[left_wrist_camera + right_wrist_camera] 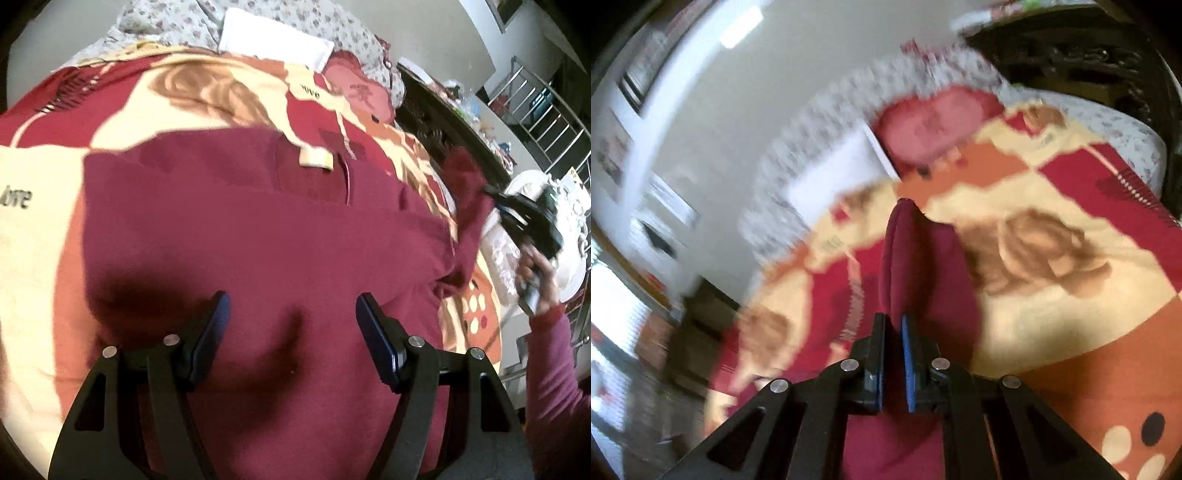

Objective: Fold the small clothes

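Maroon cloth fills the left wrist view: a small garment (258, 229) lies spread flat on a bed covered by a red, cream and orange blanket (33, 155). The left gripper (291, 332) hangs over the garment's near part with its fingers (210, 332) released, wide apart and gripping nothing. At 3 o'clock the right gripper (491, 192), held in a person's hand (535, 273) with a maroon sleeve (554, 369), pinches the garment's edge and lifts it off the blanket. At 12 o'clock a white pillow (273, 40) rests on a floral sheet (166, 22), with a pink cushion (354, 92) toward 1 o'clock.

From the right wrist view, much blurred, the right gripper (894, 332) has its fingers (908, 354) clenched on a fold of the garment (916, 258), which stands up between them and runs toward 12 o'clock. The blanket (1052, 184) spreads behind, the pink cushion (931, 125) at 12 o'clock, the pillow (831, 177) at 11 o'clock.
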`<state>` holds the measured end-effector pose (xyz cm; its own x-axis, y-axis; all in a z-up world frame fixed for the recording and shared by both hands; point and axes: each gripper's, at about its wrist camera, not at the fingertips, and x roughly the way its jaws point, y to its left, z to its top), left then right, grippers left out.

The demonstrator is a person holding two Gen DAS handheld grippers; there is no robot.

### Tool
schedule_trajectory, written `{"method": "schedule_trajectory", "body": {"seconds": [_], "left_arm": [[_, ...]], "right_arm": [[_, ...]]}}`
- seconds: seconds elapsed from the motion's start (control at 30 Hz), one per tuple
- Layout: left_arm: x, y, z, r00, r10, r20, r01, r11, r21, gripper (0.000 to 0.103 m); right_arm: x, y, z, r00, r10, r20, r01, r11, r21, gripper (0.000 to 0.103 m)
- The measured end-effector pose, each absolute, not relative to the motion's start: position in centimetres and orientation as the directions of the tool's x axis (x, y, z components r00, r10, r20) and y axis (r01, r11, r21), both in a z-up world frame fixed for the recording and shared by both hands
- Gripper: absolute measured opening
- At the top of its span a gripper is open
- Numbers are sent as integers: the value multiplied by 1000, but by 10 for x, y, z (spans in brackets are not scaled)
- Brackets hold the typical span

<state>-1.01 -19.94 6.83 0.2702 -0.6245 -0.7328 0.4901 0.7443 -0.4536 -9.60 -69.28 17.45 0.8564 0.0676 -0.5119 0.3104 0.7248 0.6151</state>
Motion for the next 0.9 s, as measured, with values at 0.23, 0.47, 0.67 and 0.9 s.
{"method": "schedule_trajectory", "body": {"seconds": [0.23,0.47,0.67,0.9], "left_arm": [[-8,-167,95,342,-632,-695,456,759,-465,70],[-13,-143,108,384,-622,-682,432,774,-463,70],[-16,-143,93,354,-598,-719,442,784,-436,70],[-16,-153,85,339,-600,-725,417,786,-456,70]], "right_arm": [[-102,-614,248,896,291,-336,-32,796,604,8],[-79,-573,236,836,127,-533,147,885,441,16],[-112,-665,166,723,-92,-684,514,733,445,82],[-78,-715,119,693,17,-721,556,623,550,82]]}}
